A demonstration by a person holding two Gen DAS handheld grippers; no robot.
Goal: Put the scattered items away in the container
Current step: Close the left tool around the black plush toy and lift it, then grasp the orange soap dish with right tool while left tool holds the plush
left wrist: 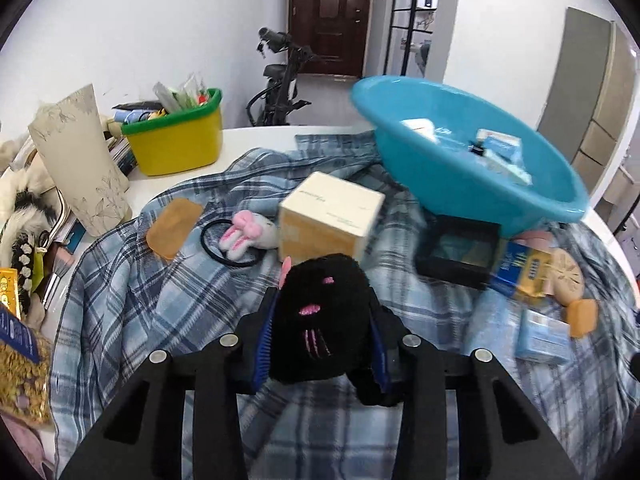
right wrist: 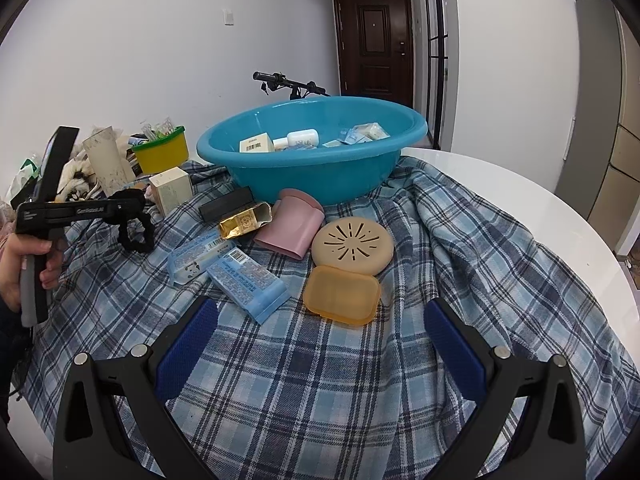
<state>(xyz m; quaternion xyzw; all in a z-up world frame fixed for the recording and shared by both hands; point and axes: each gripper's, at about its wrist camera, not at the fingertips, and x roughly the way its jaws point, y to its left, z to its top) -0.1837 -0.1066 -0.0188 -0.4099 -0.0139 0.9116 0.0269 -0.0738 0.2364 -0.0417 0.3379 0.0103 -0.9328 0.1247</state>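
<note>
- The left gripper (left wrist: 320, 344) is clenched on a black plush toy (left wrist: 320, 316) with pink stitched marks; its blue pads press the toy's two sides, and in the right wrist view a black scrunchie loop (right wrist: 137, 231) dangles beneath the raised tool, clear of the plaid cloth (right wrist: 320, 380).
- The blue basin (left wrist: 472, 184) lies ahead and to the right of the left gripper as its own camera sees it, with small boxes and packets already inside; judged from this, the carry must go forward, rightward and up over the near rim.
- Between the toy and the basin stand a cream box (left wrist: 332, 216), straight ahead, and a black tray-like box (left wrist: 460, 250) just under the basin's near wall; both look low enough to pass over, though the hanging loop could snag the cream box's top corner.
- The right gripper (right wrist: 320, 348) is released, its jaws wide with nothing between them; it hangs above bare cloth, nearer than the left to the orange soap case (right wrist: 341, 294), the tan round disc (right wrist: 352, 248), the pink cup (right wrist: 290, 228) lying on its side, and two pale blue packets (right wrist: 248, 280).
- A white bunny hair tie (left wrist: 248, 236) and a tan flat pad (left wrist: 175, 227) lie left of the cream box, on the left gripper's side.
</note>
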